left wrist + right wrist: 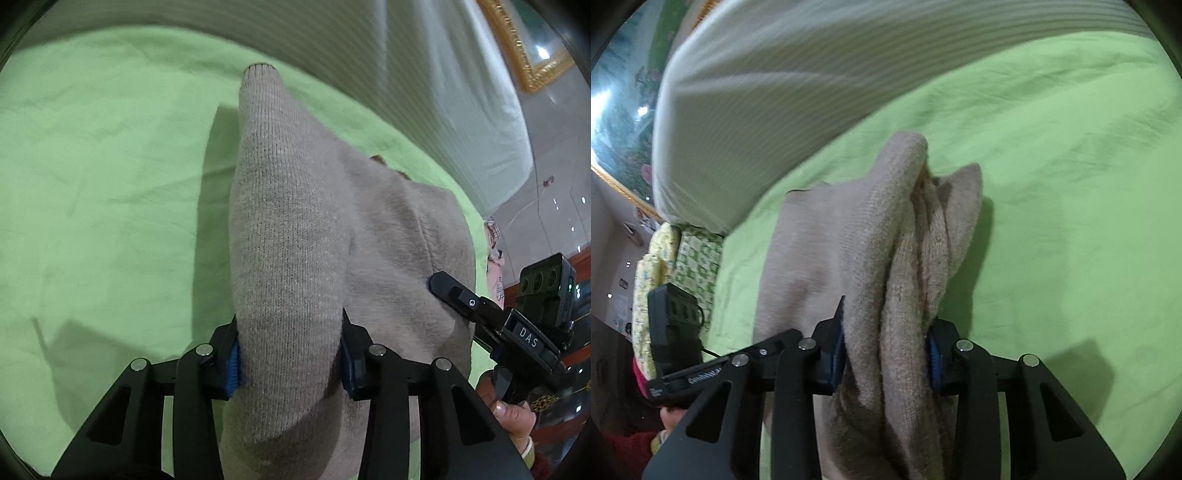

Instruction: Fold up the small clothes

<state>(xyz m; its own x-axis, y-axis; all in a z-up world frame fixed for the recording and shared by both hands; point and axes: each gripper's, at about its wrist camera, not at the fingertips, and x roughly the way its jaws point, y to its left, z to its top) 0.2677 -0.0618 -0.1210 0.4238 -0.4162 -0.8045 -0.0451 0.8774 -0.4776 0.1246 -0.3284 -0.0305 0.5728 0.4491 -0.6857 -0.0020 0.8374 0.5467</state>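
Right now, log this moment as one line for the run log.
step: mid-fold | left gripper: shut on beige knit garment | right gripper: shut on bunched garment | surface: green sheet

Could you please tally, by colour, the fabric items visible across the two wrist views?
Beige: 1, the beige knitted garment clamped by the left gripper and the right gripper.
Green: 1, the light green bedsheet.
White: 1, the white striped quilt.
Yellow-green patterned: 1, the patterned pillow.
Total: 4.
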